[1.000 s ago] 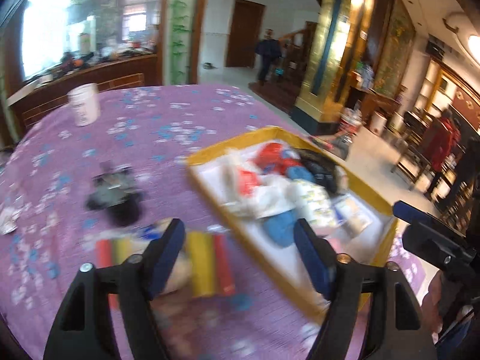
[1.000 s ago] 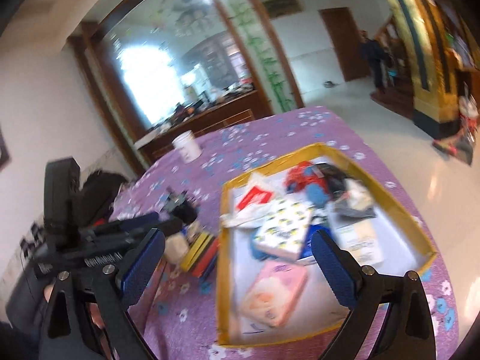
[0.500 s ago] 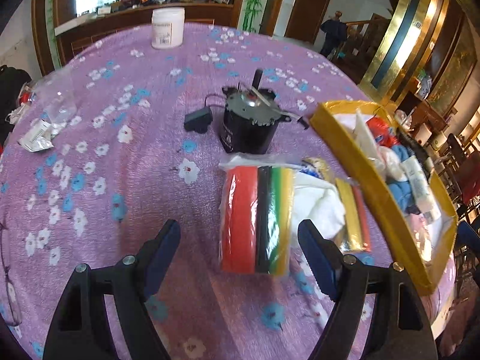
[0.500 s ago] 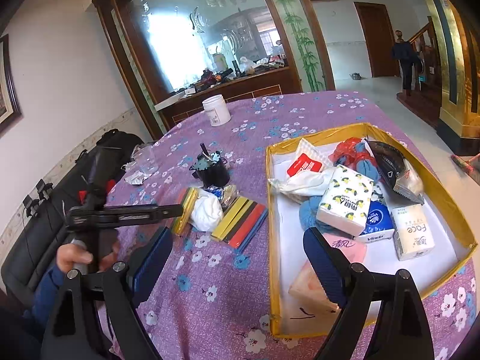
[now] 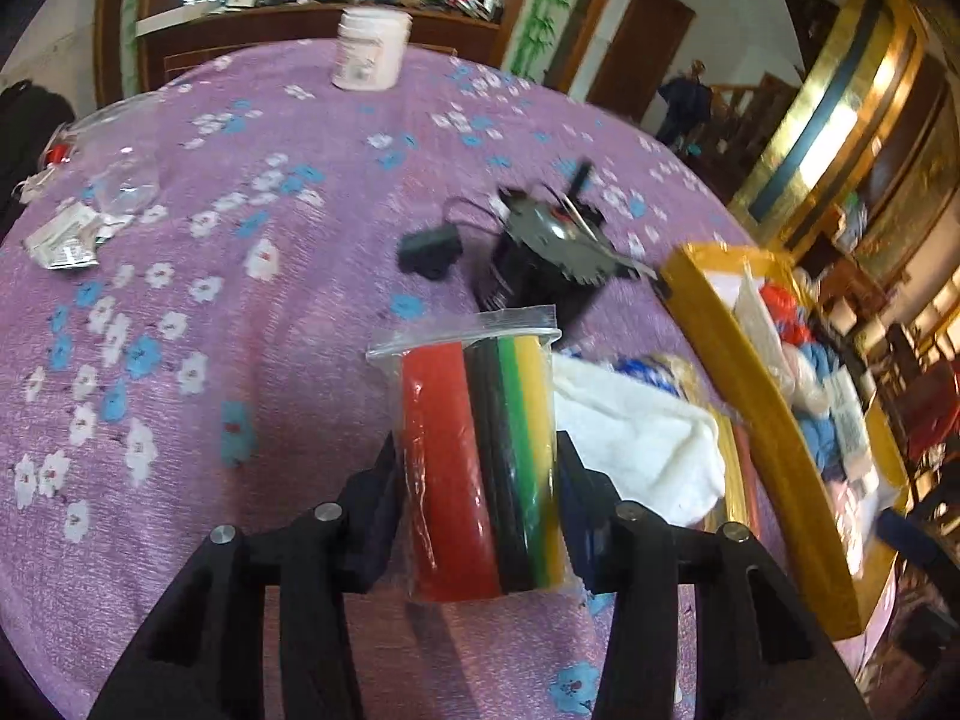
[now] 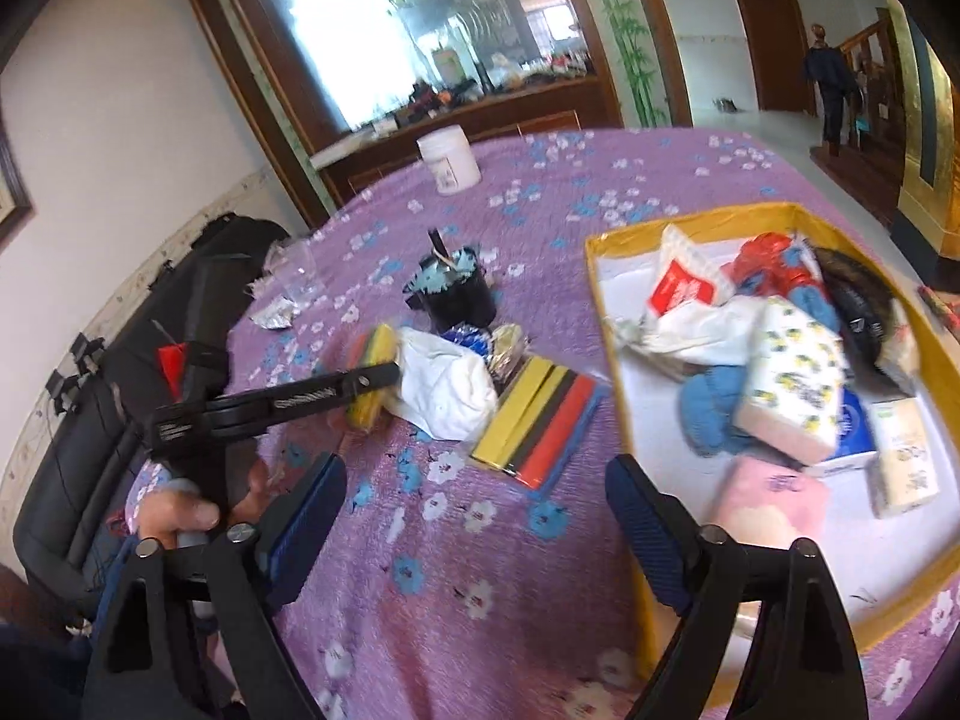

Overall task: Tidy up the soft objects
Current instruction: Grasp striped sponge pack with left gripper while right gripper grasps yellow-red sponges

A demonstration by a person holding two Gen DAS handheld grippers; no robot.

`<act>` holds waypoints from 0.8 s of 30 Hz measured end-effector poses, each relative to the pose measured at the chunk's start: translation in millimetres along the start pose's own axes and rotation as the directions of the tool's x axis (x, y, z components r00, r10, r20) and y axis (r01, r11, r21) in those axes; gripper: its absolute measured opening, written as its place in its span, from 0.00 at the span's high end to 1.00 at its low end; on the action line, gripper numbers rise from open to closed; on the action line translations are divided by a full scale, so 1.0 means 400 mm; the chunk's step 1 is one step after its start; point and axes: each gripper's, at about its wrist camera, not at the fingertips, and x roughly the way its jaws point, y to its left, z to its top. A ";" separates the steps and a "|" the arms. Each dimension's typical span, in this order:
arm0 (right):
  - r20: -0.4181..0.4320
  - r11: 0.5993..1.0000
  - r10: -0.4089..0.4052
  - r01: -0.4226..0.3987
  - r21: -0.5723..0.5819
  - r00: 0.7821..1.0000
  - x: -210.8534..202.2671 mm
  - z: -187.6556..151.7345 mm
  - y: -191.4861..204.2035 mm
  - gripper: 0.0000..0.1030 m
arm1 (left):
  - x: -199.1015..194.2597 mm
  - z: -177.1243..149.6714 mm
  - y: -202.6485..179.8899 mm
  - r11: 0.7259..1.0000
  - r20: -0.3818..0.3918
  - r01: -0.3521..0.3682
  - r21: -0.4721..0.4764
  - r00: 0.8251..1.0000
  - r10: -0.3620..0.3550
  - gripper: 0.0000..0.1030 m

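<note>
- while its jaws are closing, the left gripper (image 5: 477,480) clamps a clear bag of coloured foam sheets (image 5: 480,456), pads against both sides, on the purple flowered tablecloth (image 5: 240,300).
- a white cloth (image 5: 636,444) lies just right of the bag, with a black motor (image 5: 540,258) beyond it.
- the right gripper (image 6: 474,516) is unclenched and closing with nothing between its jaws, above the tablecloth.
- a second foam pack (image 6: 540,414) lies beside the yellow tray (image 6: 606,324) of tissue packs and yarn.
</note>
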 end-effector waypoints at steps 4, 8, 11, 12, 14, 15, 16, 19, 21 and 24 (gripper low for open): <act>-0.092 0.995 -0.048 0.056 0.084 0.995 0.087 0.019 -0.001 0.24 | -0.018 0.004 0.013 1.000 0.027 0.000 -0.022 1.000 0.000 0.57; -0.164 0.980 -0.113 0.137 0.141 0.980 0.151 0.024 -0.017 0.27 | -0.030 0.002 0.010 1.000 0.040 -0.004 -0.013 0.999 0.004 0.57; -0.162 0.972 -0.179 0.199 0.123 0.970 0.171 0.031 -0.017 0.29 | -0.034 0.005 0.004 1.000 0.049 -0.001 -0.002 0.999 0.001 0.57; -0.167 0.968 -0.208 0.228 0.109 0.964 0.180 0.036 -0.014 0.30 | -0.036 0.004 0.001 1.000 0.052 0.001 0.002 0.999 -0.001 0.57; -0.176 0.961 -0.245 0.263 0.085 0.953 0.192 0.039 -0.010 0.40 | -0.043 0.000 -0.001 1.000 0.058 0.004 0.007 0.998 -0.005 0.57; -0.183 0.958 -0.265 0.280 0.060 0.947 0.200 0.042 -0.006 0.42 | -0.046 -0.002 -0.001 1.000 0.060 0.006 0.008 0.998 -0.006 0.57; -0.183 0.955 -0.283 0.295 0.041 0.941 0.204 0.041 -0.004 0.48 | -0.047 -0.003 -0.001 1.000 0.060 0.007 0.007 0.998 -0.007 0.57; -0.165 0.960 -0.278 0.280 -0.009 0.946 0.195 0.038 0.001 0.58 | -0.051 -0.007 -0.001 1.000 0.058 0.007 0.005 0.998 -0.008 0.57; -0.172 0.969 -0.245 0.243 -0.036 0.954 0.180 0.030 0.008 0.64 | -0.052 -0.007 0.000 1.000 0.056 0.007 0.003 0.998 -0.007 0.57; -0.195 0.975 -0.213 0.194 -0.112 0.958 0.149 -0.002 0.038 0.68 | -0.050 -0.008 0.000 1.000 0.052 0.002 0.003 0.999 -0.002 0.57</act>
